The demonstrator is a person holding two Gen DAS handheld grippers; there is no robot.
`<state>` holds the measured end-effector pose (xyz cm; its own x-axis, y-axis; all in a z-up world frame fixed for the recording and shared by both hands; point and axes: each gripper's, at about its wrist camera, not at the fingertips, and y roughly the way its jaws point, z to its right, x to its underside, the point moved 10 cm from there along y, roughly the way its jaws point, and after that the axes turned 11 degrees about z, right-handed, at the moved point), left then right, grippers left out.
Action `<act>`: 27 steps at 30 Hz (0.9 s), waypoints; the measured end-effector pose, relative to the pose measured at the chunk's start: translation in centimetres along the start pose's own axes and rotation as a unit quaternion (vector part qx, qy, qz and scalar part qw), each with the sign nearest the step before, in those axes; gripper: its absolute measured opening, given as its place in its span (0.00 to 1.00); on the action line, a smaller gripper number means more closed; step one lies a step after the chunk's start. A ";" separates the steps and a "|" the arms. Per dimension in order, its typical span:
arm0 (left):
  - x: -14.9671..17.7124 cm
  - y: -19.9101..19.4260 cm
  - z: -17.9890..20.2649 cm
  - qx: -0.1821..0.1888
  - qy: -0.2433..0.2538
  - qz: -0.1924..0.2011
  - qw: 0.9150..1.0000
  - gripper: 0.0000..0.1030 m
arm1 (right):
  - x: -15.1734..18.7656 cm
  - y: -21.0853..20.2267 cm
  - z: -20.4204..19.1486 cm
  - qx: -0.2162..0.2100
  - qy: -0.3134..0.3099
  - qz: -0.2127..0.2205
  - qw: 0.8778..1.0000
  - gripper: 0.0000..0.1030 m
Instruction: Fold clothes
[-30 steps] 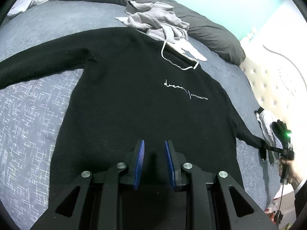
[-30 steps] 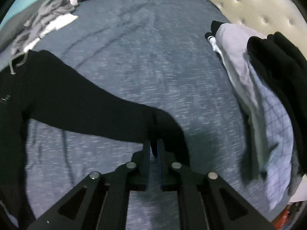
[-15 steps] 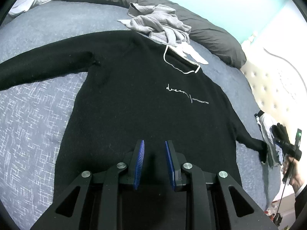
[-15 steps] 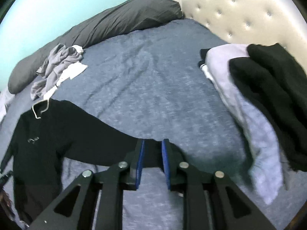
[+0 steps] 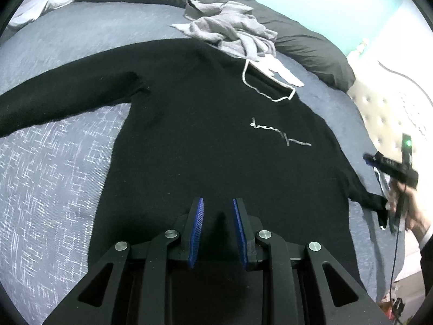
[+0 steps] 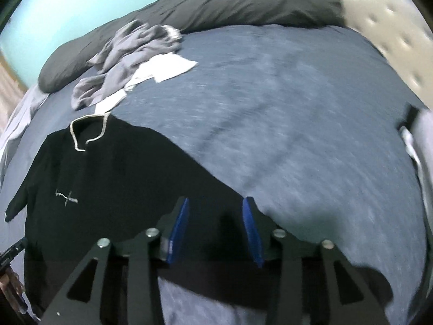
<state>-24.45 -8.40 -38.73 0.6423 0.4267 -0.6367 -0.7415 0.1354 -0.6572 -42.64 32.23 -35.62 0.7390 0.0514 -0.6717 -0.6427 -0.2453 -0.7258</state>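
A black sweatshirt (image 5: pixel 205 124) with white script and a white drawstring lies flat, front up, on the blue-grey bed (image 5: pixel 54 168). It also shows in the right wrist view (image 6: pixel 113 168), with its right sleeve running under that gripper. My left gripper (image 5: pixel 217 208) is open and empty, just above the shirt's lower hem. My right gripper (image 6: pixel 215 208) is open and empty, lifted above the sleeve. It shows in the left wrist view (image 5: pixel 389 168) at the right, raised above the sleeve cuff (image 5: pixel 379 205).
A crumpled grey garment (image 5: pixel 230 29) and a white cloth (image 6: pixel 162 67) lie beyond the collar, against a long dark pillow (image 5: pixel 297 35). A tufted cream headboard (image 5: pixel 384 116) is at the right. A pile of pale clothes (image 6: pixel 422 146) sits at the bed's right edge.
My right gripper let go of the sleeve cuff, opened, and lifted up and away from it. My left gripper stayed open over the hem, moving only slightly.
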 end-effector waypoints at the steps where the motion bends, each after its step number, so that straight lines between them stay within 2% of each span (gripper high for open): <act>1: -0.1 0.1 -0.4 -0.002 -0.005 0.000 1.000 0.24 | -0.4 0.7 -0.7 -0.005 -0.007 -0.001 1.000 0.44; 3: -0.4 0.2 -1.1 -0.005 -0.013 0.003 1.000 0.24 | -1.2 2.4 -2.1 -0.012 -0.022 -0.006 1.000 0.48; 6: -0.9 0.2 -2.0 -0.010 -0.022 0.008 1.000 0.24 | -2.3 5.0 -3.7 -0.012 -0.054 -0.017 0.998 0.48; 14: -0.7 0.5 -3.1 -0.018 -0.023 0.003 1.000 0.24 | -2.6 10.0 -5.3 -0.022 -0.084 -0.042 0.995 0.48; 20: -0.3 0.9 -3.2 -0.019 -0.019 -0.003 1.000 0.24 | -2.5 11.0 -5.9 -0.039 -0.085 -0.044 0.995 0.11; 23: -0.1 1.0 -3.2 -0.019 -0.019 -0.004 1.000 0.24 | -3.3 10.6 -6.1 -0.041 -0.086 -0.023 0.995 0.07; 27: 0.2 1.0 -3.1 -0.018 -0.016 -0.005 1.000 0.24 | -5.7 10.2 -5.6 -0.020 -0.072 0.008 0.997 0.06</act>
<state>-24.47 -10.96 -40.71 0.6432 0.4538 -0.6168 -0.7269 0.1086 -0.6781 -52.27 24.01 -38.39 0.6899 0.1850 -0.6999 -0.6438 -0.2853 -0.7100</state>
